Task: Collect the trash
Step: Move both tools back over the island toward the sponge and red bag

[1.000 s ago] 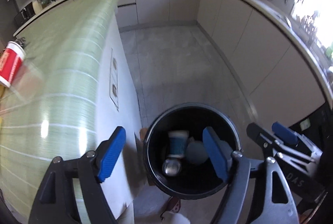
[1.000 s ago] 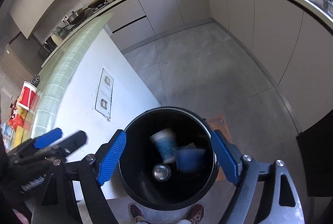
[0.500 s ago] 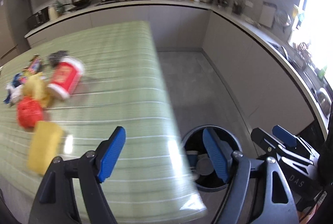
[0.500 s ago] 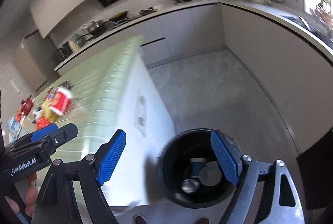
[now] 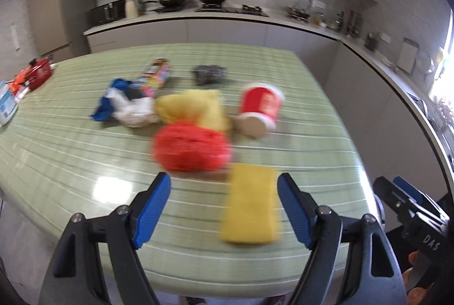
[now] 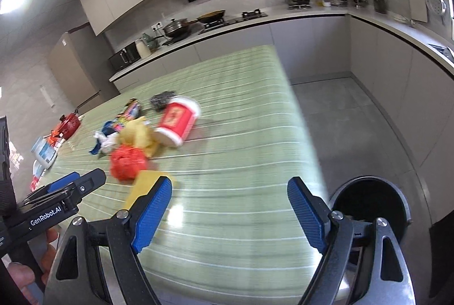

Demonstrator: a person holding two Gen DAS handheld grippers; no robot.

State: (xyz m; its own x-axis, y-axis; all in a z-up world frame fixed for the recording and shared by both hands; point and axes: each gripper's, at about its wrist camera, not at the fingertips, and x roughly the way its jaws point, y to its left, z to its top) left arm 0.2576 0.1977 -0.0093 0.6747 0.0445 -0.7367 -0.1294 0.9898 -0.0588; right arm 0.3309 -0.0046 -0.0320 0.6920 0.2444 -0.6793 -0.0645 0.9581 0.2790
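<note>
Trash lies in a loose heap on the green striped table (image 5: 56,163): a yellow sponge (image 5: 251,208), a crumpled red bag (image 5: 190,149), a yellow wrapper (image 5: 195,105), a red paper cup (image 5: 261,108) on its side, white and blue crumpled wrappers (image 5: 124,106) and a dark scrunched ball (image 5: 208,74). My left gripper (image 5: 224,208) hangs open above the table's near edge, the sponge just ahead between its fingers, untouched. My right gripper (image 6: 229,214) is open over bare table, right of the heap (image 6: 127,160). The black bin (image 6: 371,205) stands on the floor at the table's right end.
A red pouch (image 5: 35,74) and a white-blue package (image 5: 5,103) lie at the table's far left. Kitchen counters (image 6: 312,13) with pots and utensils run along the back and right walls. Grey tiled floor (image 6: 354,118) lies right of the table.
Both views swung from above the black bin up and left over the table. The trash heap, first at the left edge, now fills the middle. Both grippers stayed open and empty.
</note>
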